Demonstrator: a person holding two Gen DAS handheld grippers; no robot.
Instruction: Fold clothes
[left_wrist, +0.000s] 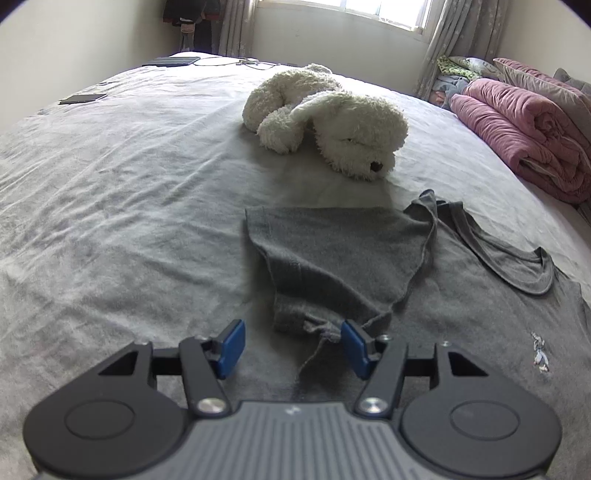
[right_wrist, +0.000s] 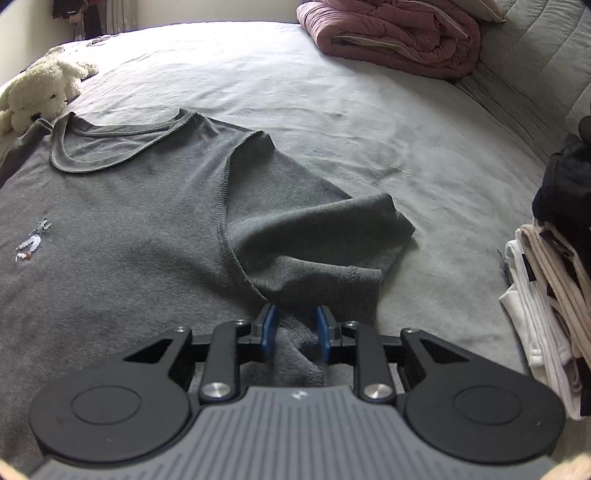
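A: Where is the shirt?

B: The grey T-shirt (right_wrist: 122, 229) lies flat on the bed (right_wrist: 332, 122), front side up. One sleeve (right_wrist: 310, 236) sticks out toward 3 o'clock in the right view.

A: What are the tongs doing?

B: The right gripper (right_wrist: 295, 330) sits at 6 o'clock in its own view. Its blue pads stand a little apart, with the cloth under the sleeve bunched between them. I do not see them pinching it, so I call them let go. The left gripper (left_wrist: 293, 347) is wide apart and holds nothing. One pad just touches the other sleeve (left_wrist: 332, 258).

A: How do we do this step well?

B: I think both tongs should bite the cloth edge low and tight. Then lift both sides together so the fold stays straight.

A: Does one view show more?

B: Yes. Only the right view shows the folded clothes pile (right_wrist: 546, 295) at 3 o'clock. Only the left view shows the window (left_wrist: 351, 11) at 12 o'clock. Both show the toy dog (left_wrist: 328, 122) and the pink quilt (left_wrist: 524, 125).
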